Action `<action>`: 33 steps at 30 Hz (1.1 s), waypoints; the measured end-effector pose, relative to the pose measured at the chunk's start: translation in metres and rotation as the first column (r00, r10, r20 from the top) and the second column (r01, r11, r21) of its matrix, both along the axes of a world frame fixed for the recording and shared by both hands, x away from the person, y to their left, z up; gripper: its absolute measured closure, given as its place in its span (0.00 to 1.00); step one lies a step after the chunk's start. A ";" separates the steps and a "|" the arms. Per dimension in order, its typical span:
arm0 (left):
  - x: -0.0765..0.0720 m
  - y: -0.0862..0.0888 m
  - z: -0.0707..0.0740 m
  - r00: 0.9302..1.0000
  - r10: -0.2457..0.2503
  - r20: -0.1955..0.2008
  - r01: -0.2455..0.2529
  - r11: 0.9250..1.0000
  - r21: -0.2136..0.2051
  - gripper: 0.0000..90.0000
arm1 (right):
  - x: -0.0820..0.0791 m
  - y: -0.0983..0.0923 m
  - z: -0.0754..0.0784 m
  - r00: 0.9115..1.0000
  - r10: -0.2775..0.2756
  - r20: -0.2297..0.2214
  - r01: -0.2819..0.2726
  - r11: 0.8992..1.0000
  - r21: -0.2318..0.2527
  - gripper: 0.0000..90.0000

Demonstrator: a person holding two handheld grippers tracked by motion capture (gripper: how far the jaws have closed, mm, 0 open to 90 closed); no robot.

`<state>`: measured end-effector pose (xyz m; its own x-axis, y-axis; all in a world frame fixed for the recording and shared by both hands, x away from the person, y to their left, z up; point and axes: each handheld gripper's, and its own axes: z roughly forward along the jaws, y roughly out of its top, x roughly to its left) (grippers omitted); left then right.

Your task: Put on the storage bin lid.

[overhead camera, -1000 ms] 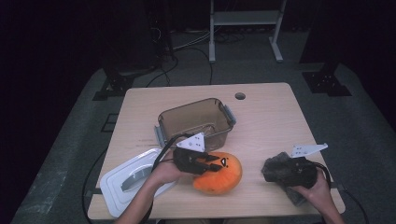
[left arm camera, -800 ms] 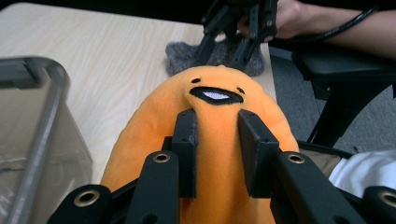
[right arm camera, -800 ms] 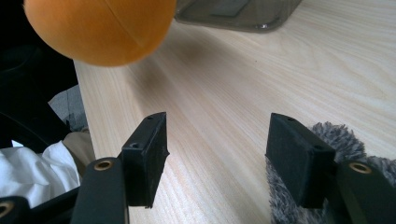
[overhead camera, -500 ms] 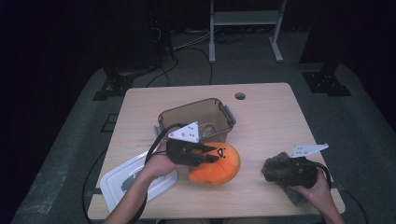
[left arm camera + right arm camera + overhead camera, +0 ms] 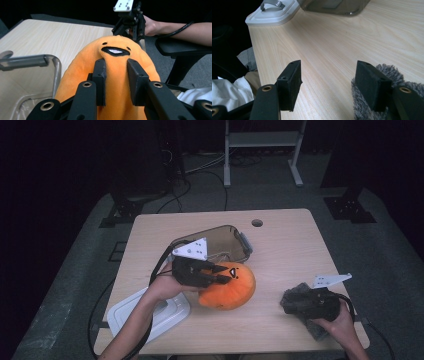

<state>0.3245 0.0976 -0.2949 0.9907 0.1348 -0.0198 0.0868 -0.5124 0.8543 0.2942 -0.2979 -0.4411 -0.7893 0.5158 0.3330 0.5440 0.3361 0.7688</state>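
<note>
You are working in a darkened lab or studio: your light wooden tabletop stands on grey carpet, with black stand feet at 2 o'clock, loose cables and a white metal frame at 12.

A light wooden counter stands on a grey carpet in a dark room. A small round hole sits near the counter's far edge. Beyond the far edge, a white metal frame with a shelf stands on the floor, and black cables trail across the carpet. Black stand feet rest off the far left corner, and another off the far right. The walls are lost in darkness.
</note>
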 end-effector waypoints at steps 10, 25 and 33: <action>0.008 0.006 0.023 1.000 0.021 0.022 -0.021 1.000 -0.014 0.79 | 0.001 0.000 0.000 1.000 0.001 -0.001 -0.001 1.000 -0.001 0.41; 0.025 0.016 0.045 0.997 0.059 0.044 -0.058 0.998 -0.020 0.79 | 0.001 0.000 0.000 1.000 0.002 0.000 -0.002 1.000 -0.002 0.41; 0.036 0.020 0.049 0.996 0.080 0.041 -0.079 0.997 -0.014 0.79 | 0.001 -0.001 0.000 1.000 0.002 -0.004 -0.002 1.000 -0.001 0.41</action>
